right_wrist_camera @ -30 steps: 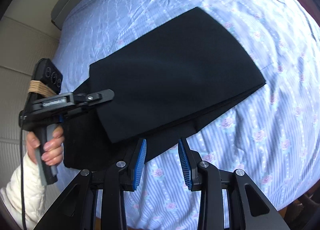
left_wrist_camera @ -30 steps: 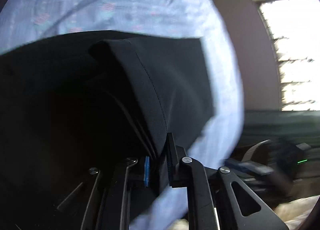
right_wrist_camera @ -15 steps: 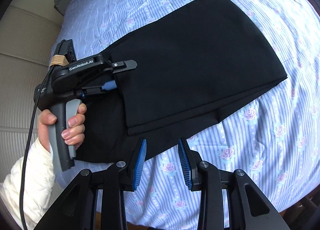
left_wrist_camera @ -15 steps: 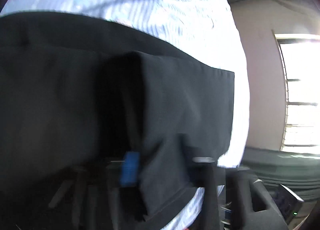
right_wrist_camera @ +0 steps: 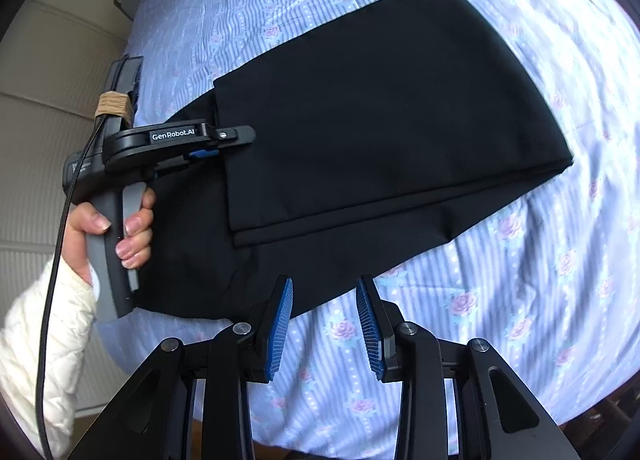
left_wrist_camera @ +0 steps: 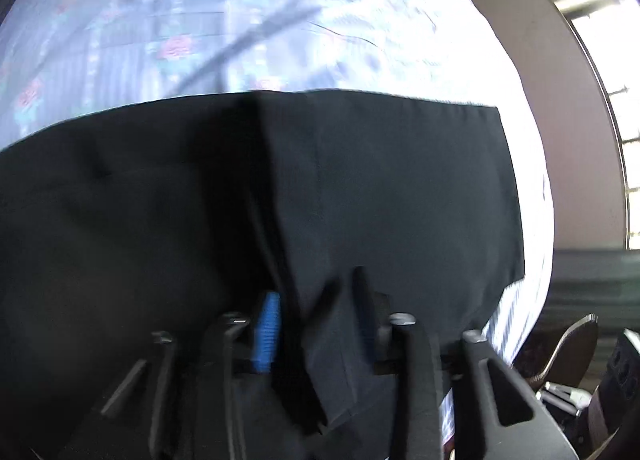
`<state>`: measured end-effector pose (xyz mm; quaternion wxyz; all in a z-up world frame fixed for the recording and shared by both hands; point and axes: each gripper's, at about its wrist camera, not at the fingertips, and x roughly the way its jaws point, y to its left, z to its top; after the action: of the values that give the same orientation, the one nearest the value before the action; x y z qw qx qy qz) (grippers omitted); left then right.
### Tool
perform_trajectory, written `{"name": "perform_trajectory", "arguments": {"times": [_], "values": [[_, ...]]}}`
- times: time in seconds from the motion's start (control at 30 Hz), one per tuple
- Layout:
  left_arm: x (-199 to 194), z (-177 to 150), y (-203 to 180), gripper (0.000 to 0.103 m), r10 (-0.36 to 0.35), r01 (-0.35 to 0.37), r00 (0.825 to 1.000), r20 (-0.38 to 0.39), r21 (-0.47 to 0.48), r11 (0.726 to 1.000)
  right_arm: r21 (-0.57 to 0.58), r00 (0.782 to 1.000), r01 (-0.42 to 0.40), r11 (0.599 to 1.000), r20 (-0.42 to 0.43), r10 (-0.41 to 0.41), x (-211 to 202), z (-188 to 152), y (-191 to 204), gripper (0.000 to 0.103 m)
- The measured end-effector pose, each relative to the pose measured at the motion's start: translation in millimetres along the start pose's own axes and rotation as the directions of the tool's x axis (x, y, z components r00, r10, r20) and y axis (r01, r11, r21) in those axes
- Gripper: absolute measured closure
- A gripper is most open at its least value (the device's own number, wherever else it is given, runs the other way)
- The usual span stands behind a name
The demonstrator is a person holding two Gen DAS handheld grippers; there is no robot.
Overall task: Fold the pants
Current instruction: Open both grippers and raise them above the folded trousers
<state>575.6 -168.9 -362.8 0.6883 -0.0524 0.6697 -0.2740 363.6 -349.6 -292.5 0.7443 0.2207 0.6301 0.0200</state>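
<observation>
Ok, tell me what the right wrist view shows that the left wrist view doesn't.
Only the right wrist view shows the person's left hand, the open right tongs hovering empty, and the pants' whole folded outline. Only the left wrist view shows a bright window. Both show the black pants on the floral sheet, with the left tongs around their folded edge.

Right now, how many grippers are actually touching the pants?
1. The left gripper has the folded edge of the black pants between its fingers on the bedsheet. The right gripper hangs open near the front edge, touching nothing.
</observation>
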Motion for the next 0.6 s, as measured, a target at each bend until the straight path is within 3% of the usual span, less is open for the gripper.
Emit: {"name": "perform_trajectory", "arguments": {"times": [0.1,0.17,0.23,0.43,0.6], "values": [[-19.4,-4.8,-15.7,0.039,0.143,-0.143,0.989,0.031,0.004,0.99,-0.01,0.999,0.023,1.0,0.023,-0.022,-6.3,2.0,2.2,0.066],[-45.4,-24.9,-25.1,0.036,0.225,-0.228,0.97,0.089,0.031,0.973,-0.023,0.999,0.029,0.999,0.044,-0.028,-14.4,-0.2,4.9,0.05],[-66.9,-46.7,-33.3,0.036,0.265,-0.272,0.957,0.115,0.049,0.961,-0.058,0.997,0.037,0.998,0.069,-0.033,-24.5,-4.3,6.7,0.045],[-135.4,-139.5,-58.6,0.032,0.289,-0.286,0.935,0.208,-0.043,0.957,-0.169,0.995,0.015,0.985,0.098,0.002,-59.3,-19.6,11.4,0.04],[-179.4,-216.3,-96.1,0.023,0.358,-0.316,0.886,0.294,-0.179,0.932,-0.269,0.991,-0.027,0.963,0.122,0.061,-98.8,-42.9,16.7,0.031]]}}
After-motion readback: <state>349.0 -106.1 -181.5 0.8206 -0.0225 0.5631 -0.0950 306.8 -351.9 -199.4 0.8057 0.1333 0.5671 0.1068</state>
